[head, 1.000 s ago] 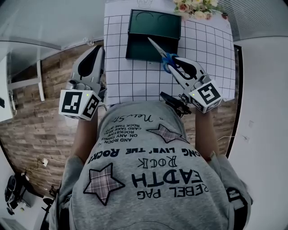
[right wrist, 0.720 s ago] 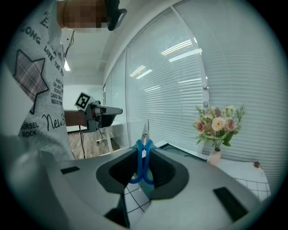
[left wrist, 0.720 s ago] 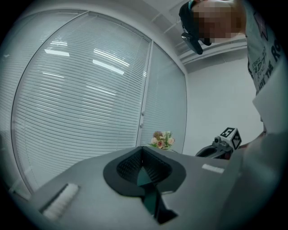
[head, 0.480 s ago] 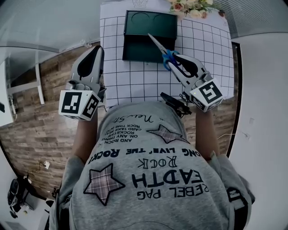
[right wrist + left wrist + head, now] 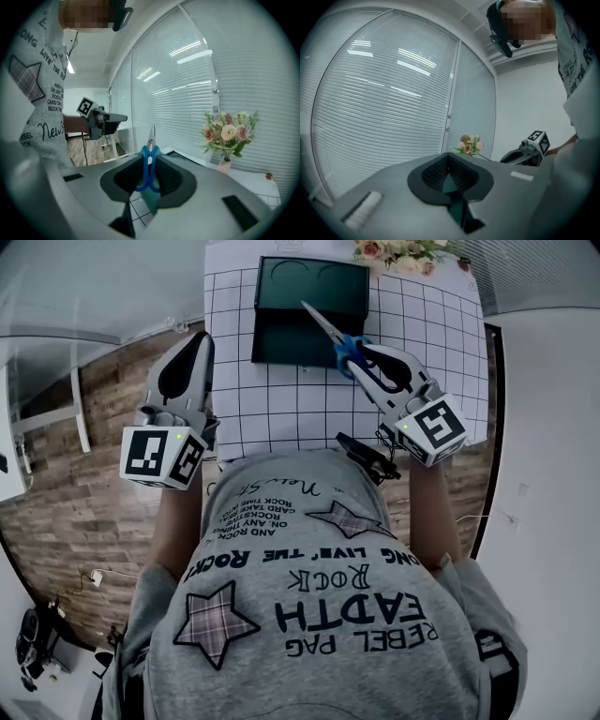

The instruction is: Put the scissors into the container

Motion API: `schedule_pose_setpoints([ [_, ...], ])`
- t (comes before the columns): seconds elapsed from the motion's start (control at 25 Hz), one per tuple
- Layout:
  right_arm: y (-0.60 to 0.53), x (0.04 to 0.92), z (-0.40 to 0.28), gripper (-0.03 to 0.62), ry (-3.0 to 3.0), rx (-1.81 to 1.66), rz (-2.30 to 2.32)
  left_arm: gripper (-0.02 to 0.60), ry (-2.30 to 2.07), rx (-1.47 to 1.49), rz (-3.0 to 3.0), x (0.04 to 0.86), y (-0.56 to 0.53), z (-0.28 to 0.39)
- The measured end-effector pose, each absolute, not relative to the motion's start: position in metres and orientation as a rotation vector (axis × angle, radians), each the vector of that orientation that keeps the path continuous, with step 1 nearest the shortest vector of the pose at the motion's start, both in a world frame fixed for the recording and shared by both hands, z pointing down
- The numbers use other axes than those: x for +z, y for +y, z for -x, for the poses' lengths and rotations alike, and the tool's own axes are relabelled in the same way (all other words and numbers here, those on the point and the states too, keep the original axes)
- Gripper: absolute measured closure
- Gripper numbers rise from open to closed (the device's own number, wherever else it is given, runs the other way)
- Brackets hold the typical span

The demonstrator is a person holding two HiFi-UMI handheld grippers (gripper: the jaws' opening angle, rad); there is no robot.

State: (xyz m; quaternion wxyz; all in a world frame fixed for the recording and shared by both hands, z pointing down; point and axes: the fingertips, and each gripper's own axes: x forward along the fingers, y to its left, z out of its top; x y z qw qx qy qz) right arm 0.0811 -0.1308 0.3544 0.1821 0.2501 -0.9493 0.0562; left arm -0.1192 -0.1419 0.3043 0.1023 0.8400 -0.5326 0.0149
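Blue-handled scissors (image 5: 328, 331) hang in the air with their closed blades pointing out over the dark green container (image 5: 281, 296), which stands on the gridded table sheet. My right gripper (image 5: 361, 348) is shut on the scissors' handles. In the right gripper view the scissors (image 5: 149, 164) stand upright between the pads, blades rising past the jaws. My left gripper (image 5: 201, 341) hovers left of the table, off its edge, with nothing in it. Seen from its own camera, the left gripper (image 5: 449, 180) has its pads meeting.
A vase of flowers (image 5: 403, 254) stands at the table's far right corner, behind the container. The white gridded sheet (image 5: 431, 343) covers the table. Wooden floor (image 5: 84, 512) lies to the left, and window blinds (image 5: 187, 84) run behind the table.
Little differs. The scissors' tip sits slightly farther over the container than a second ago. The left gripper has stayed where it was.
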Motion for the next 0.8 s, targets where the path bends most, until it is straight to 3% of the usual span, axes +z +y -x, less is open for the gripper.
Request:
schedule_pose_setpoints([
  [0.8,-0.147,0.377,-0.068,0.500,-2.677,0.192,-0.568,0.571,-1.633,0.075,-2.376,0.329,-0.140,0.124],
])
